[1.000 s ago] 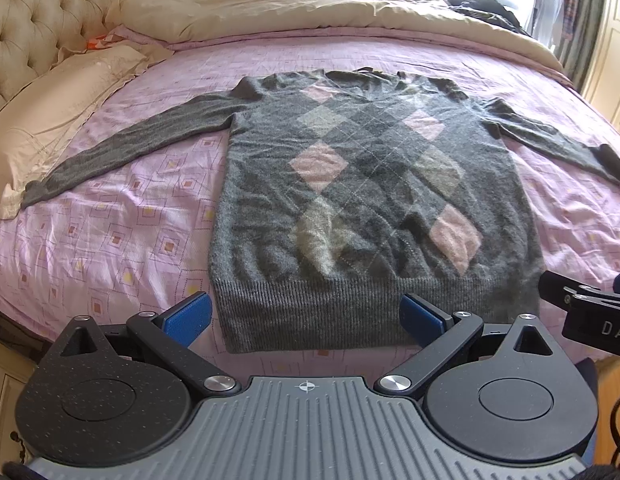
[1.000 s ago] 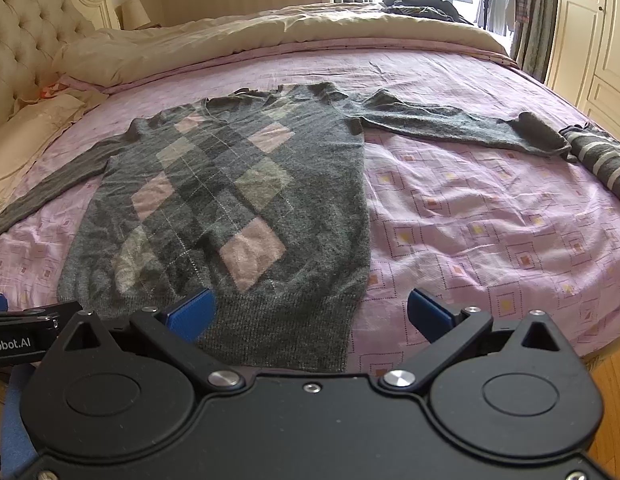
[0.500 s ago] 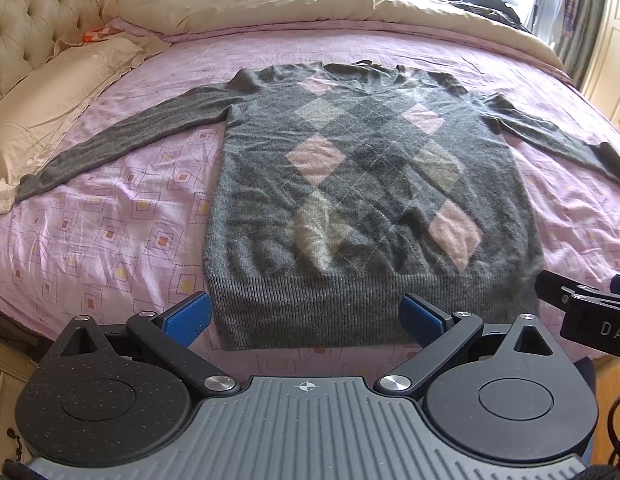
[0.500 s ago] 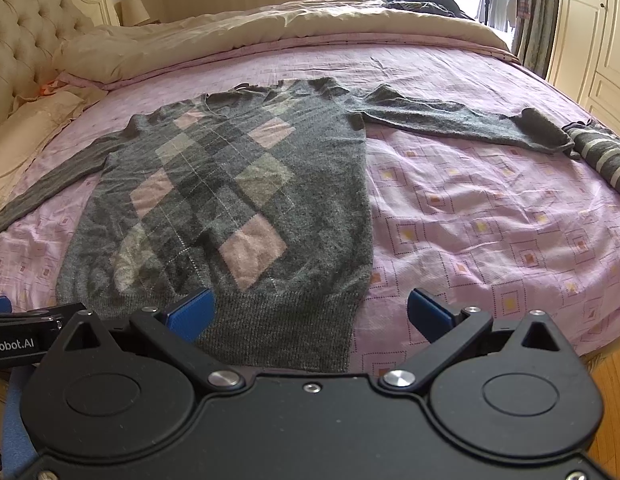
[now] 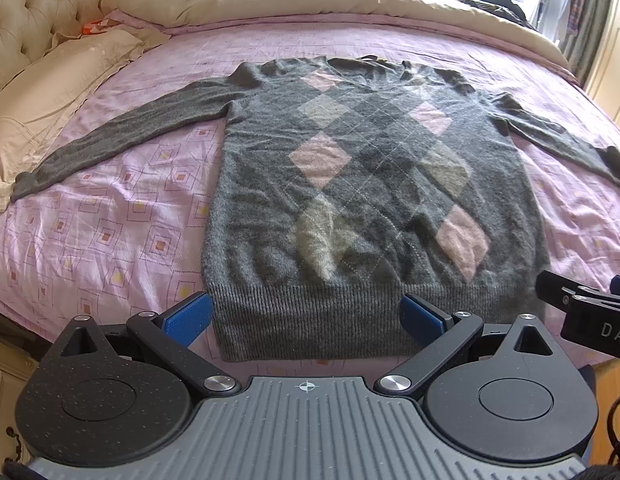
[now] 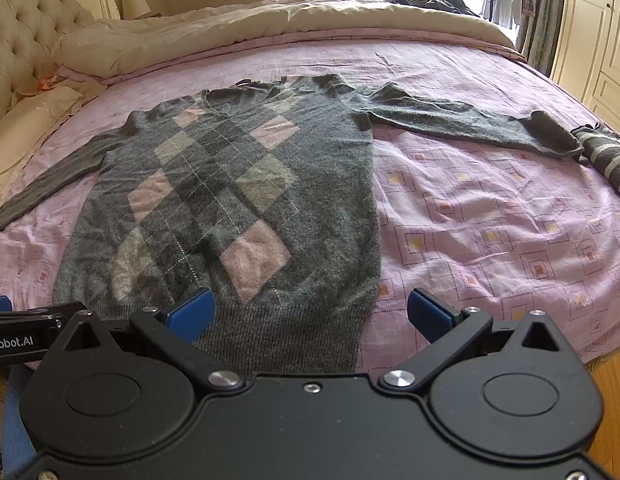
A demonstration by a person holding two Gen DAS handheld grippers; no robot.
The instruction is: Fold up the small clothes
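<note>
Both views are taken low from the near edge of the bed [image 5: 110, 240], facing across it toward the far side. The sweater [image 5: 369, 200] is seen near in both, centred in the left view and shifted left in the right view [image 6: 230, 208].

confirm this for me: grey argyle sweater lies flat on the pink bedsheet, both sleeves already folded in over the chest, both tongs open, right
Not quite: the sweater's sleeves are spread out to the sides on the bedsheet, as both wrist views show. The left tongs and right tongs are open.
</note>
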